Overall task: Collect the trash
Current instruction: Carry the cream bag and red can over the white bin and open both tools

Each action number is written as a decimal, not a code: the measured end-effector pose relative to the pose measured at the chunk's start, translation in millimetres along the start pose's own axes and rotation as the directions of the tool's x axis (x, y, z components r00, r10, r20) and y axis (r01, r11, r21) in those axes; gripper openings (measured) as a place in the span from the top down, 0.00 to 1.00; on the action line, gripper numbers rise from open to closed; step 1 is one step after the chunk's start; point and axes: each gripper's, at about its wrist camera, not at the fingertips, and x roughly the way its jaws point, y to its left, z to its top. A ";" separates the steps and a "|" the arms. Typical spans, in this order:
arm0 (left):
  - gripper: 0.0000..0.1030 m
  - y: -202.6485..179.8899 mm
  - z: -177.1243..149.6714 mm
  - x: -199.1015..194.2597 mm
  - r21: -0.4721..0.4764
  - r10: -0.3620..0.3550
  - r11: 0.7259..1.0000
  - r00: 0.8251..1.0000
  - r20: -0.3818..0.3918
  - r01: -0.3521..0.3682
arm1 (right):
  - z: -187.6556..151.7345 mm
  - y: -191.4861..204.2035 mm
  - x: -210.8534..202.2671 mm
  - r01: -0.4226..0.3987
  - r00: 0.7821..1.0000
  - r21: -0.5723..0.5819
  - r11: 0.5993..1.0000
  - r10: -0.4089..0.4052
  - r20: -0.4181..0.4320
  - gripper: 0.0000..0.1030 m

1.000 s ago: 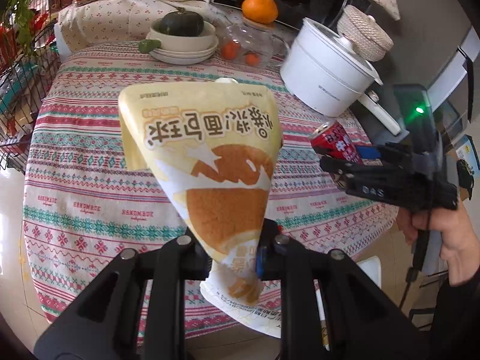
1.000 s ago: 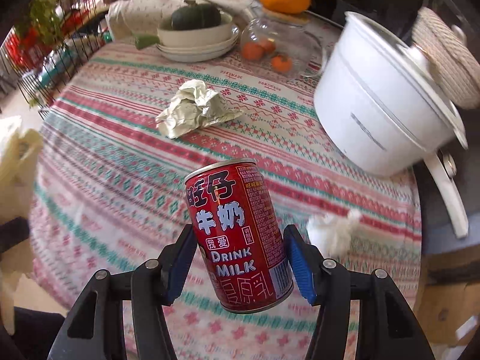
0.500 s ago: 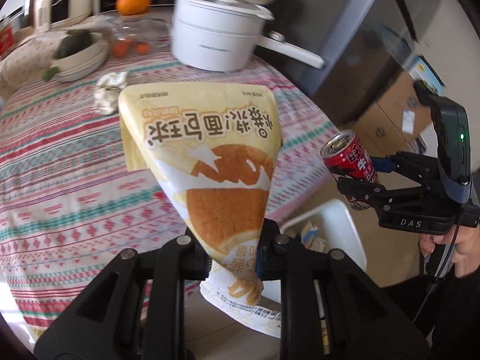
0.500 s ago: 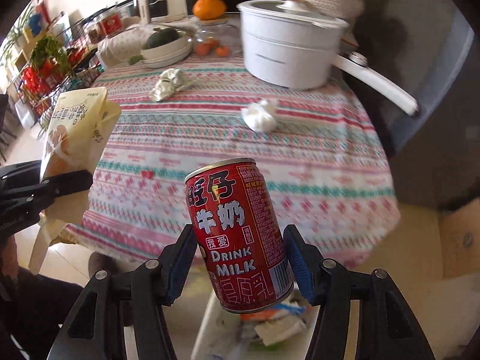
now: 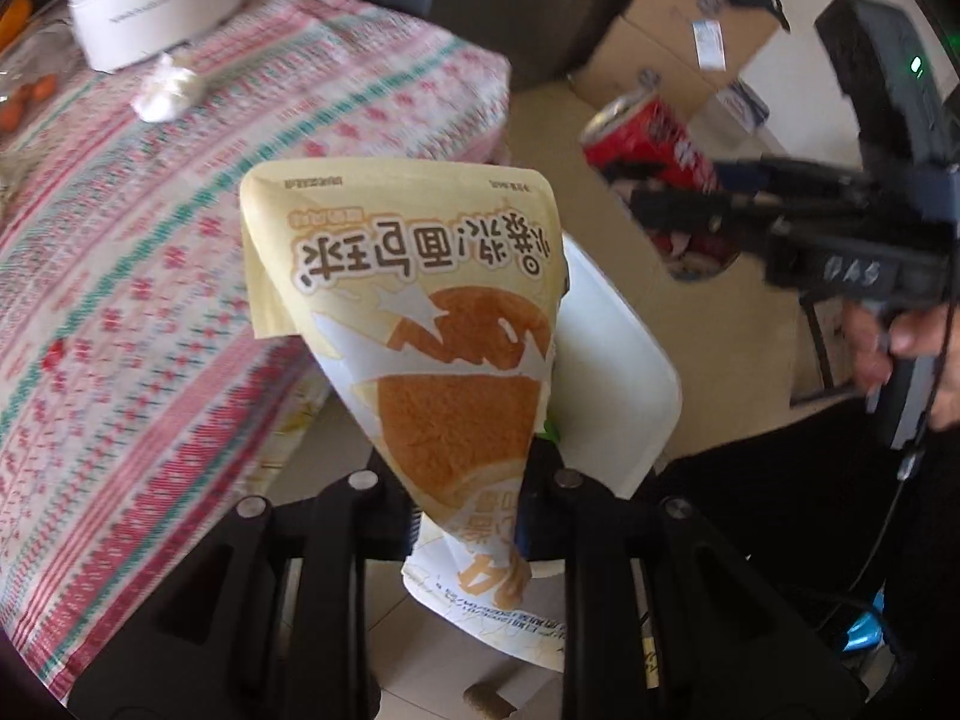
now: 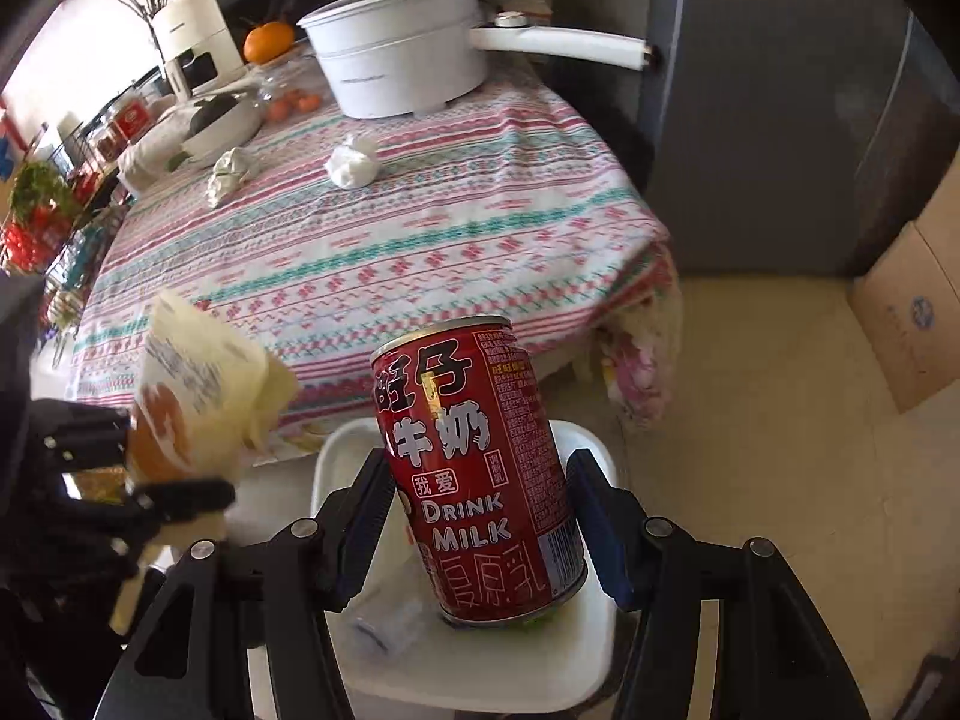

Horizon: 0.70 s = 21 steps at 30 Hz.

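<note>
Yellow wrapper [image 5: 420, 312] pinched in left gripper [image 5: 468, 504], hiding bin [image 5: 624, 372]; right gripper [image 6: 480, 516] clamps can [image 6: 480, 468].

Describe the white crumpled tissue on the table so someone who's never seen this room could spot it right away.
Find the round table with the striped pink and green tablecloth, then the big white pot with the long handle at its far side. Just in front of that pot lies the white tissue ball. The other wad, further left near the bowls, is greyer and flatter; this one is bright white and rounder.
</note>
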 end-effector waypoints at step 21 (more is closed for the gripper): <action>0.21 -21.7 10.2 29.7 0.077 0.091 0.993 0.994 -0.056 -0.087 | -49.7 -53.9 9.5 0.011 0.995 0.071 0.997 -0.003 -0.104 0.41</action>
